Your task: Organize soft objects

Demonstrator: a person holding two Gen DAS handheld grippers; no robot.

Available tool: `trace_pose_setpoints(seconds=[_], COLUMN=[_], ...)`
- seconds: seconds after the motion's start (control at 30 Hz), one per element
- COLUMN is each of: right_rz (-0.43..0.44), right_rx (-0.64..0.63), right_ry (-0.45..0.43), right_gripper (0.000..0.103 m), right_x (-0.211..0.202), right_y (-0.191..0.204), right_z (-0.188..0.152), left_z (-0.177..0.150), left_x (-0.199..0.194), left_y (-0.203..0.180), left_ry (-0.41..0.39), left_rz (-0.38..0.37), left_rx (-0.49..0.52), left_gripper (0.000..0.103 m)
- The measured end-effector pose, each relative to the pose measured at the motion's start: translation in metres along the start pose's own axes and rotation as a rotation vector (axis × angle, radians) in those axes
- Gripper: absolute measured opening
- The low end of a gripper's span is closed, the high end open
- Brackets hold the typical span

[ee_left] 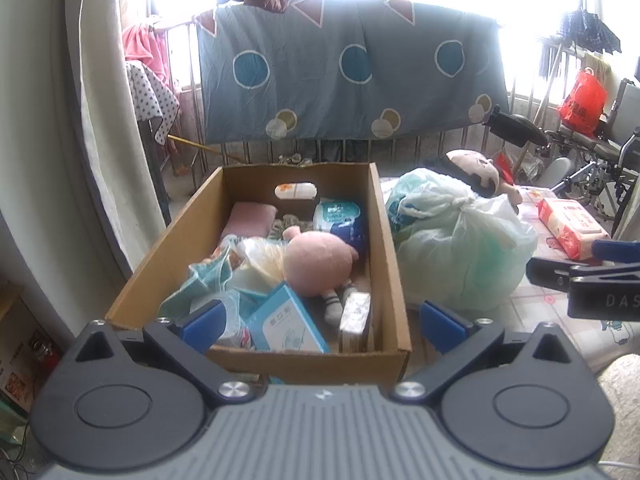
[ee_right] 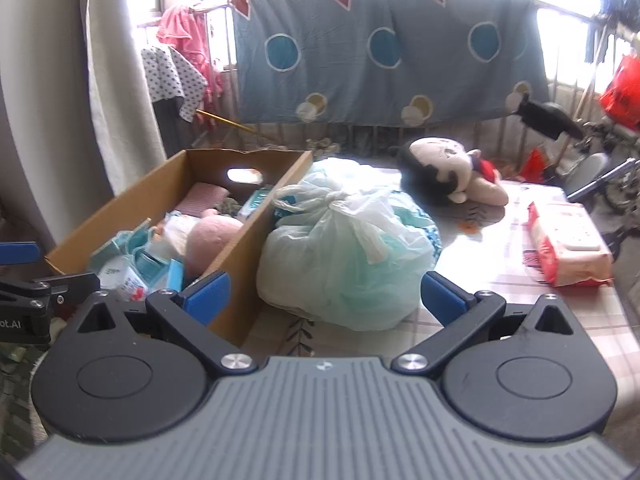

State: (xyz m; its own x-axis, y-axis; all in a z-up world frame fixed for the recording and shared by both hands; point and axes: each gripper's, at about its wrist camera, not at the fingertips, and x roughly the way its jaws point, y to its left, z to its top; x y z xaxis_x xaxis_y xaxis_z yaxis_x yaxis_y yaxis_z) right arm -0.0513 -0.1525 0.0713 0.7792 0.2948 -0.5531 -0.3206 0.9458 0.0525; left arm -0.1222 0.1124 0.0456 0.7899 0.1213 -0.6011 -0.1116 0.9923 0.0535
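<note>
A cardboard box (ee_left: 394,280) (ee_right: 256,240) holds a pink plush doll (ee_left: 318,260) (ee_right: 212,236), a pink cloth (ee_left: 250,216), tissue packs and a blue carton (ee_left: 286,326). A tied pale green plastic bag (ee_left: 460,248) (ee_right: 344,256) lies right of the box. A black-haired plush doll (ee_left: 478,172) (ee_right: 444,168) lies behind the bag. My left gripper (ee_left: 322,326) is open and empty over the box's near end. My right gripper (ee_right: 324,298) is open and empty just in front of the bag.
A red wipes pack (ee_left: 572,228) (ee_right: 568,244) lies at the right on the checked tablecloth (ee_right: 520,320). A blue quilt (ee_left: 348,68) hangs on a rail behind. A curtain (ee_left: 100,120) hangs at left. A wheelchair (ee_left: 600,152) stands at far right.
</note>
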Motion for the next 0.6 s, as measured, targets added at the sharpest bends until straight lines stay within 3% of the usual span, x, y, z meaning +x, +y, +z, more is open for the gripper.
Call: trace_pose_setpoints(seconds=[0.27,0.6], right_rz=[-0.098,-0.032], right_rx=[-0.018,-0.014], right_ry=[-0.043,0.068], right_gripper=[0.102,0.102], right_x=[-0.012,-0.003], right_y=[0.019,0.04], right_z=[-0.003,-0.008], left_z=[-0.012,-0.016], left_x=[0.002,0.014], left_y=[0.01,0.022], left_ry=[0.045,0.133], left_rz=[0.105,0.133], left_rx=[-0.001,0.009], left_gripper=[0.103,0.103])
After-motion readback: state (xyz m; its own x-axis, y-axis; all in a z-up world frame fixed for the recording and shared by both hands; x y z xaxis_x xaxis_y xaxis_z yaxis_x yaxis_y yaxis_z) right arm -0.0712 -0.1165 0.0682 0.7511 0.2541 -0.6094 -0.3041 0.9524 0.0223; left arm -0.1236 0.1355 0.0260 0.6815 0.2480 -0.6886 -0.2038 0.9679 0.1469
